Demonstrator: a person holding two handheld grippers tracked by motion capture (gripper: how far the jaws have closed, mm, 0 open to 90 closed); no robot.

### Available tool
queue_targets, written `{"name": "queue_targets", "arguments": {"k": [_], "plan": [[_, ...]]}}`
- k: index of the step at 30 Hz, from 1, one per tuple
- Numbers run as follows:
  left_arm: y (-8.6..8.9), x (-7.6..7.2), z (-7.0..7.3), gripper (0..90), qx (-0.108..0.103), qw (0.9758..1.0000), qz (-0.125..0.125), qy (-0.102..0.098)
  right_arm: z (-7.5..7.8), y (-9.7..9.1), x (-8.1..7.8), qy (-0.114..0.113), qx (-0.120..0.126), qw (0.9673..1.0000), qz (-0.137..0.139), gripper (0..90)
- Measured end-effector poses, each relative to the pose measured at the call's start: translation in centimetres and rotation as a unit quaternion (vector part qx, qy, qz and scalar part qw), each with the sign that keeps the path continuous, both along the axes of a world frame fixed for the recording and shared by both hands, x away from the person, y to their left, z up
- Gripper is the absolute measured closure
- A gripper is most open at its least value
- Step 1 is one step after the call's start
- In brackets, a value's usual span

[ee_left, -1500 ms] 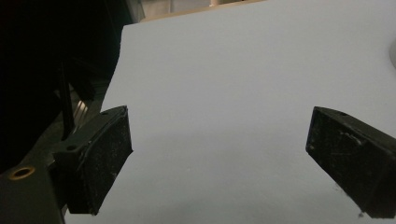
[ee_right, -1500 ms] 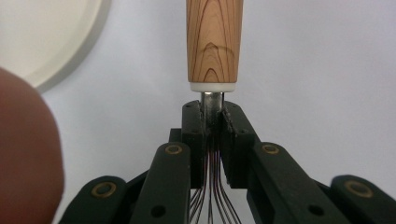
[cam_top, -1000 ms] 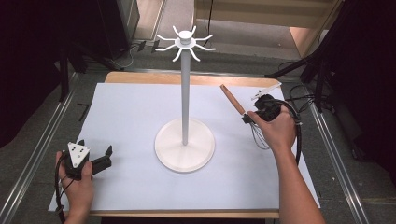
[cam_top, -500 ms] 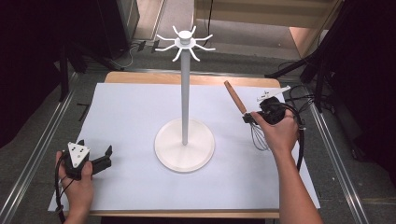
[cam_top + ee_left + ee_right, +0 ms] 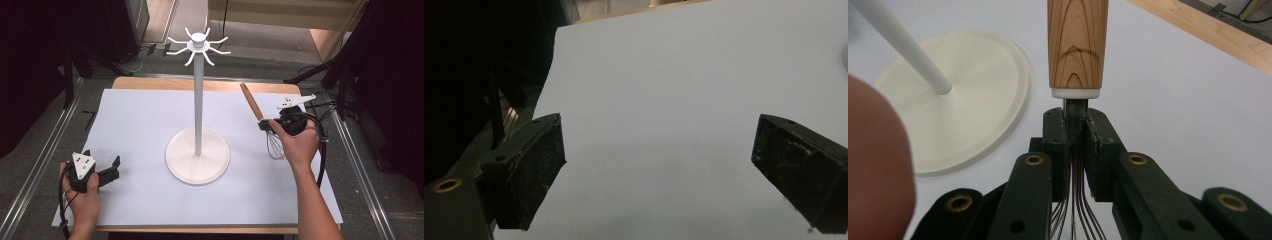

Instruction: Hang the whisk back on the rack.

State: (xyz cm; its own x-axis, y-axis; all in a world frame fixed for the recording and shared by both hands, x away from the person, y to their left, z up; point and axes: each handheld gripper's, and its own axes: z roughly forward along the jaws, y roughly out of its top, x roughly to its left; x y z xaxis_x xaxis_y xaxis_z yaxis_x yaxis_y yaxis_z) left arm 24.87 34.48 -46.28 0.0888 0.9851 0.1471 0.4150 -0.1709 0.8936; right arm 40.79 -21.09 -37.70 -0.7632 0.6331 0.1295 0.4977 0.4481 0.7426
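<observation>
Lower left of high view: left tongs (image 5: 102, 169) released, resting on the white-covered counter (image 5: 140, 125). Right of centre: right tongs (image 5: 1075, 131) clenched on whisk (image 5: 256, 112) neck, betw. wood handle & wires. Whisk looks light, wires springy; neck seems the firmest hold. Beyond: hook stand (image 5: 198, 100).

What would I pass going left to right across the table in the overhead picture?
Left gripper, jaws open over the white sheet → white stand with hooks on top → whisk with a wooden handle, clamped in the right gripper.

Left gripper (image 5: 659, 175) agape, right gripper (image 5: 1076, 132) clamped
</observation>
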Motion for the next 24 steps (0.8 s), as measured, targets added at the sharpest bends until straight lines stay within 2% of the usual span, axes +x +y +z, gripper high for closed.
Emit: {"name": "queue_targets", "arguments": {"k": [3, 4, 12, 17, 24], "plan": [[0.0, 0.0, 0.0, 7.4, 0.0, 1.0, 0.0, 0.0, 0.0, 0.0, -0.1, -0.004, 0.004, 1.0, 0.001, 82.8], [0.0, 0.0, 0.0, 7.4, 0.0, 1.0, 0.0, 0.0, 0.1, 0.0, -0.2, -0.013, 0.007, 0.9999, 0.002, 82.8], [0.0, 0.0, 0.0, 7.4, 0.0, 1.0, 0.001, 0.0, 0.5, 0.2, -1.0, -0.038, 0.025, 0.999, 0.002, 82.8], [0.1, 0.0, 0.0, 7.3, -0.005, 1.0, 0.005, -0.003, 1.0, 0.3, -1.5, -0.058, 0.041, 0.9974, 0.0, 82.8], [0.1, 0.0, 0.0, 7.3, -0.006, 1.0, 0.004, -0.003, 1.6, 0.6, -2.0, -0.071, 0.066, 0.9953, 0.001, 82.7]]}}
